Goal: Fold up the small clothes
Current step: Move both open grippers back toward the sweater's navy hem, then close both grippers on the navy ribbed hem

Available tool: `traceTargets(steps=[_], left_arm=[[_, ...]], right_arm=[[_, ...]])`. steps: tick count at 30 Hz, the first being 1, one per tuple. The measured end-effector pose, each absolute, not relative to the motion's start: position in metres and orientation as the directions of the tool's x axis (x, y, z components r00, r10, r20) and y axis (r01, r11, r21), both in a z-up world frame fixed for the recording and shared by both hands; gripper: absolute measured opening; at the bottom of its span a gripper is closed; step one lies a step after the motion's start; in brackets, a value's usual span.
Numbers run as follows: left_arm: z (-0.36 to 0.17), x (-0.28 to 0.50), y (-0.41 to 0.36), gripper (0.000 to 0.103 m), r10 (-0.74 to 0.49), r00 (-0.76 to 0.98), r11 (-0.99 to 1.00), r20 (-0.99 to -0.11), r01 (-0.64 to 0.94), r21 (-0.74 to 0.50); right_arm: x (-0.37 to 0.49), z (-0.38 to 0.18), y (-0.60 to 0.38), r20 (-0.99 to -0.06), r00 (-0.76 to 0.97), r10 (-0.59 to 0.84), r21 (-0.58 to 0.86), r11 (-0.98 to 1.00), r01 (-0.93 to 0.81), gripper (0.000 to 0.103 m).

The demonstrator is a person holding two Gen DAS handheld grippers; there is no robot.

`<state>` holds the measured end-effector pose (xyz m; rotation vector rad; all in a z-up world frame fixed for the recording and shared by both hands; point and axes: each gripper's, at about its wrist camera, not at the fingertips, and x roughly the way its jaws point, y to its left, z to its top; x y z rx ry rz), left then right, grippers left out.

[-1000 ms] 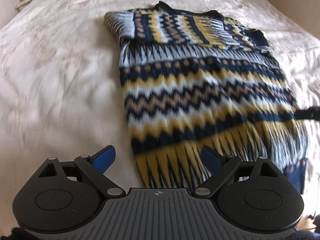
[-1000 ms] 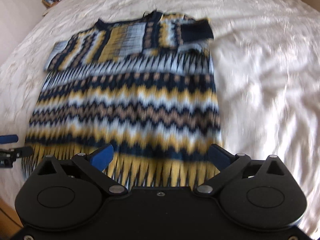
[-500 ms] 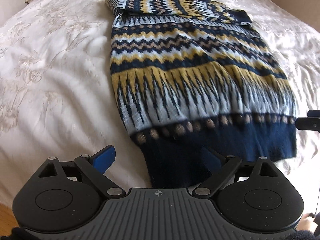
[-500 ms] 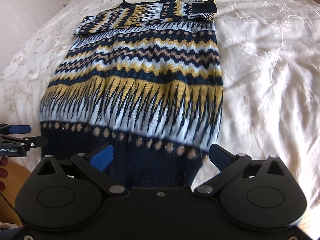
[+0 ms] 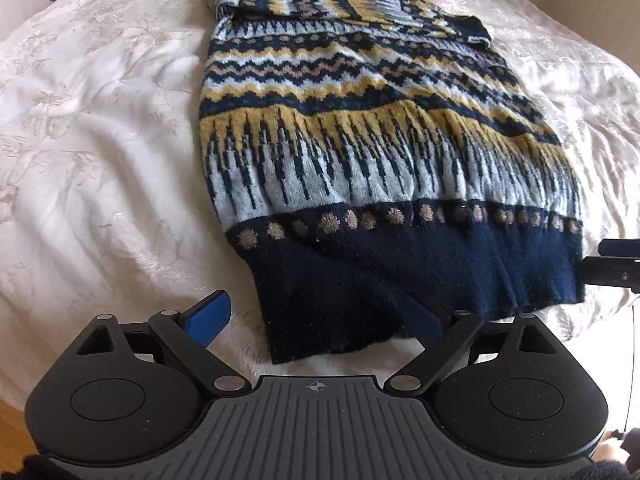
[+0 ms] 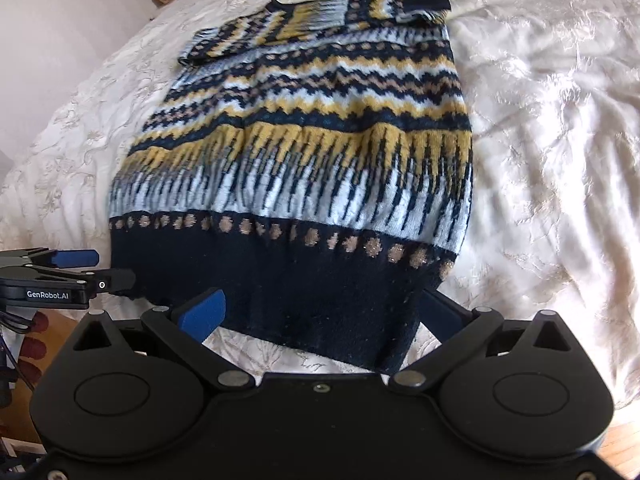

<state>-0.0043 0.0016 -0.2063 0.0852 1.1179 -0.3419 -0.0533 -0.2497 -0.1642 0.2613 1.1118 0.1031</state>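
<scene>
A knitted sweater [image 5: 372, 140] lies flat on the white bedspread [image 5: 100, 160], filling the frame's middle: plain navy hem nearest, then pale-blue and yellow spikes, zigzag bands, folded sleeves at the top. The left gripper [image 5: 320, 320] and right gripper [image 6: 320, 312], both spread wide, straddle the hem's corners, gripping nothing

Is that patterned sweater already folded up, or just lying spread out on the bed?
Mostly spread: the sweater lies flat on the bedspread, only its sleeves folded across the top.
</scene>
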Motion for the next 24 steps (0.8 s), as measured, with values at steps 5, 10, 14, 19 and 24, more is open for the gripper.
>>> traceTargets(steps=[5,10,14,19,24], left_arm=[[-0.221,0.009,0.001,0.093,-0.229,0.360,0.948,-0.904,0.292,-0.124],[-0.230,0.019,0.000,0.095,-0.244,0.336,0.942,-0.910,0.304,-0.140],[-0.240,0.028,-0.001,0.102,-0.260,0.303,0.940,-0.917,0.295,-0.169],[-0.244,0.031,-0.004,0.102,-0.247,0.304,0.944,-0.920,0.289,-0.159],[-0.244,0.027,-0.007,0.102,-0.220,0.330,0.953,-0.918,0.274,-0.130]], right_arm=[[-0.042,-0.181,-0.257,-0.903,0.390,0.181,0.235,0.967,0.094,0.102],[-0.031,-0.195,-0.268,-0.916,0.348,0.198,0.264,0.952,0.154,0.102],[-0.024,-0.207,-0.270,-0.914,0.330,0.236,0.301,0.940,0.161,0.103],[-0.016,-0.217,-0.269,-0.911,0.320,0.261,0.326,0.930,0.170,0.103],[-0.016,-0.222,-0.273,-0.906,0.317,0.281,0.346,0.923,0.168,0.103]])
